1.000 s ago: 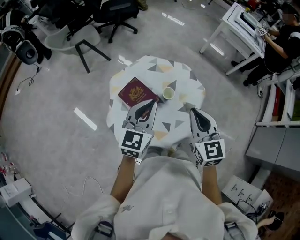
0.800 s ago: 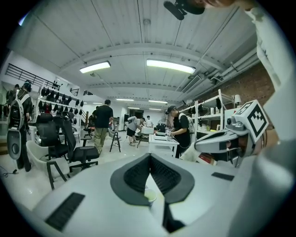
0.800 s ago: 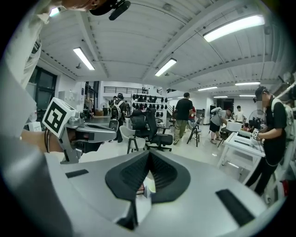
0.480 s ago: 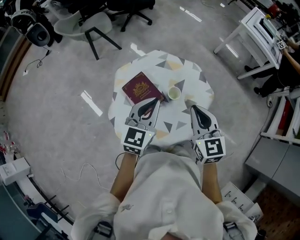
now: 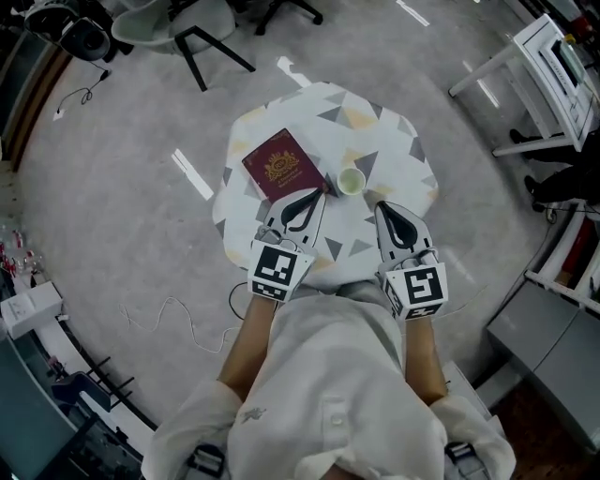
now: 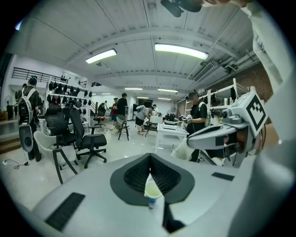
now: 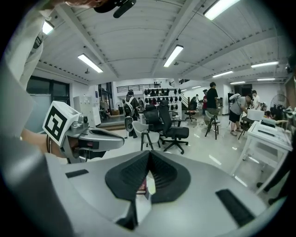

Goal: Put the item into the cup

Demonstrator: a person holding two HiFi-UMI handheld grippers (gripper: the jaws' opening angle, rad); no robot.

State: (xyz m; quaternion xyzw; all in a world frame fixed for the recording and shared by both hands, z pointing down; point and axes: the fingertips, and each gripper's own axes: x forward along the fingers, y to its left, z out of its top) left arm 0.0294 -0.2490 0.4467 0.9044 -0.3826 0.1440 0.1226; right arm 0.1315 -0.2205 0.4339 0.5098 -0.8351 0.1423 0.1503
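A small pale paper cup (image 5: 351,181) stands upright near the middle of the patterned tablecloth (image 5: 394,155). A maroon passport-like booklet (image 5: 281,165) lies flat to its left. My left gripper (image 5: 313,193) hangs over the table's near side, its tip by the booklet's near corner and just left of the cup; its jaws are shut with nothing in them. In the left gripper view the cup (image 6: 152,192) shows below the shut left gripper (image 6: 150,155). My right gripper (image 5: 380,206) is shut and empty, near-right of the cup. The booklet (image 7: 140,187) shows beneath the right gripper (image 7: 149,152).
The small table stands alone on a grey floor. Office chairs (image 5: 202,28) stand at the far left and a white desk (image 5: 553,66) at the far right. Cables (image 5: 178,319) lie on the floor to the left. People stand far off in the room.
The head view has shifted, so the table sits a little higher and further right in the picture. Both grippers have edged forward over the table and remain shut.
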